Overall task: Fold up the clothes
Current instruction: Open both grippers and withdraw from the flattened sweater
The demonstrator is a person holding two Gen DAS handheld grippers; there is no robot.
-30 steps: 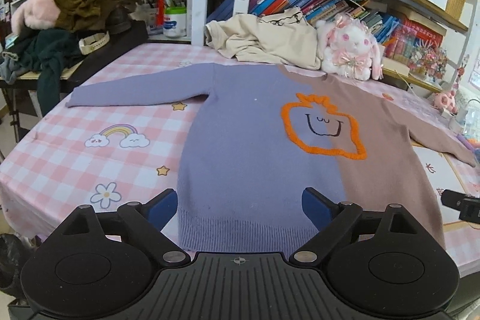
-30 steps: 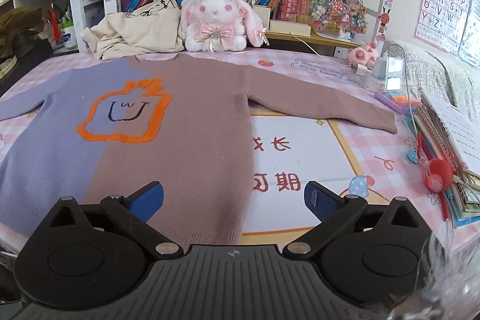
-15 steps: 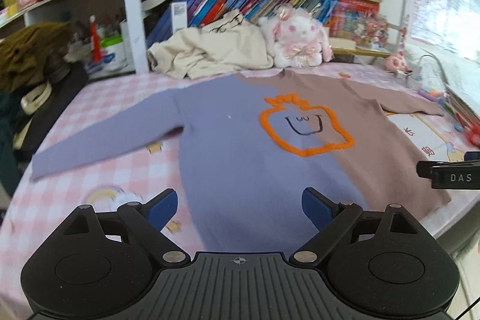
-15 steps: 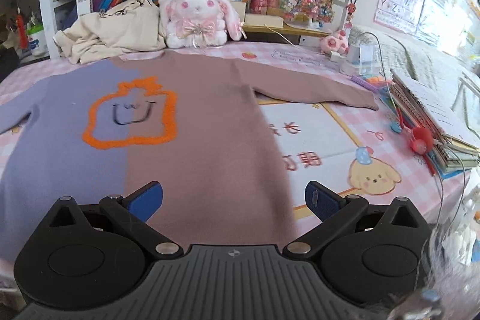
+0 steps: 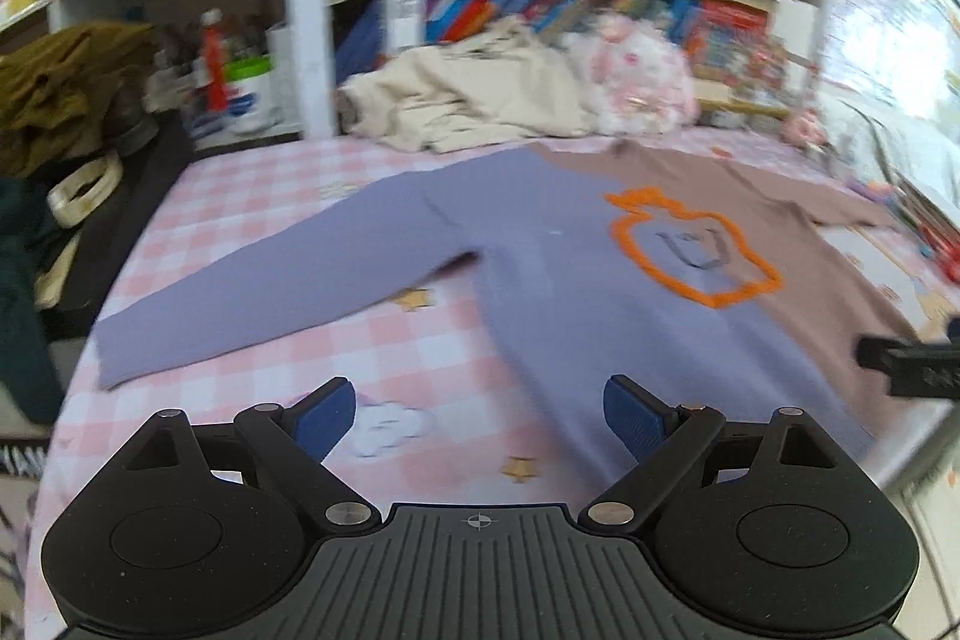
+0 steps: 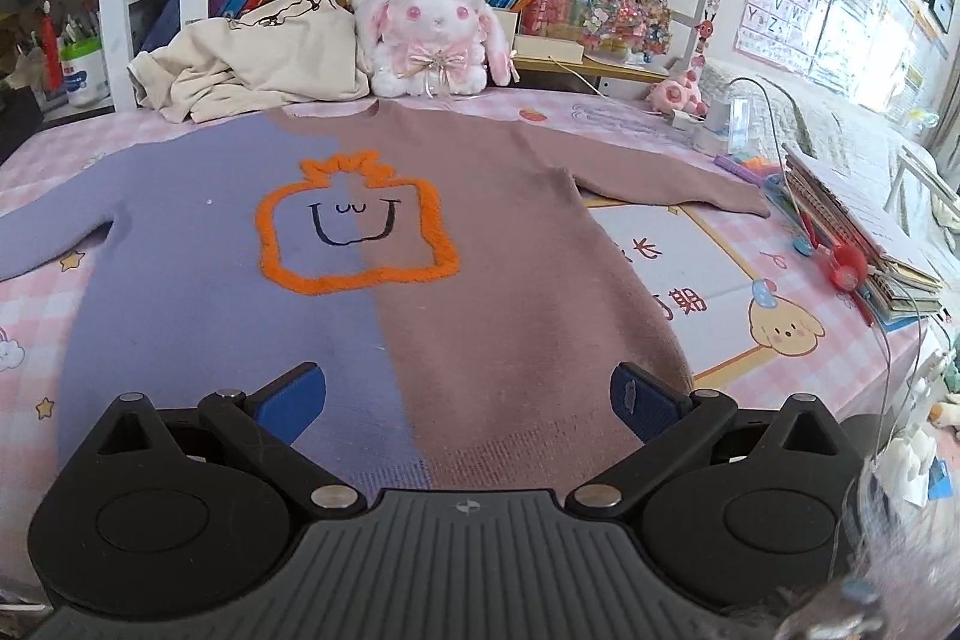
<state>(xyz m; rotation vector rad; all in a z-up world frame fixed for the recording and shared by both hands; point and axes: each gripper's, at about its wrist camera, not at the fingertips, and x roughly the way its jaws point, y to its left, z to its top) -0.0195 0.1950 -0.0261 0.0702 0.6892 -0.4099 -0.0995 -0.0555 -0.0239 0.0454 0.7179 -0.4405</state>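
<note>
Two neighbours crowd sweater (image 6: 372,244) collar: beige garment (image 6: 252,64), plush bunny (image 6: 435,34).

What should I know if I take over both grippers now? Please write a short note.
Left gripper: open, empty, above the checked cloth near the sweater's purple side.
Right gripper: open, empty, above the hem.
Sweater: flat on the table, front up, both sleeves spread out; purple sleeve, brown sleeve.
Beige garment lies crumpled behind the collar, beside the plush rabbit.
Done: sweater is laid out; no fold yet.
Left: fold sleeves in, then the body, probably starting with the purple sleeve.
</note>
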